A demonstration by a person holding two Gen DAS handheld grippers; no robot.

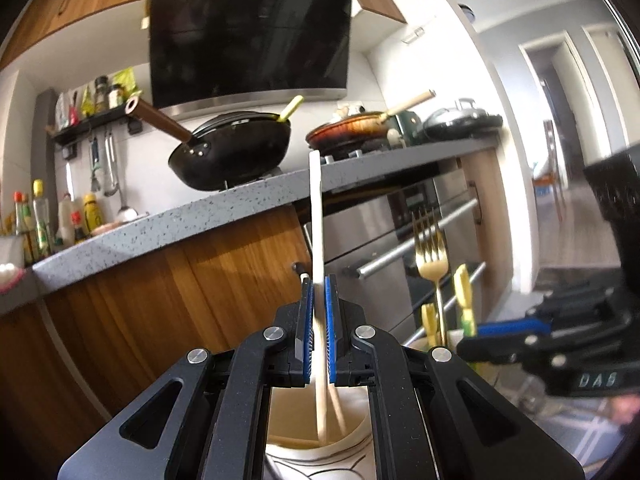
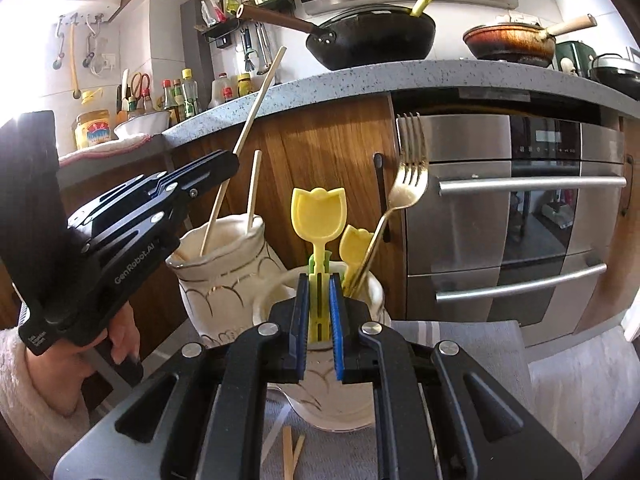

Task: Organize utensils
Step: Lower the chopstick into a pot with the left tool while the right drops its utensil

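Observation:
My left gripper is shut on a pale chopstick, its lower end inside a cream jug below. In the right wrist view that left gripper holds the chopstick over the left cream jug, beside a second chopstick. My right gripper is shut on the stem of a yellow tulip-shaped utensil standing in the right cream jug, with another yellow utensil and a gold fork. The right gripper also shows in the left wrist view.
Two loose chopsticks lie on the grey striped cloth in front of the jugs. Behind stand wooden cabinets, a steel oven and a speckled counter with a black wok and bottles.

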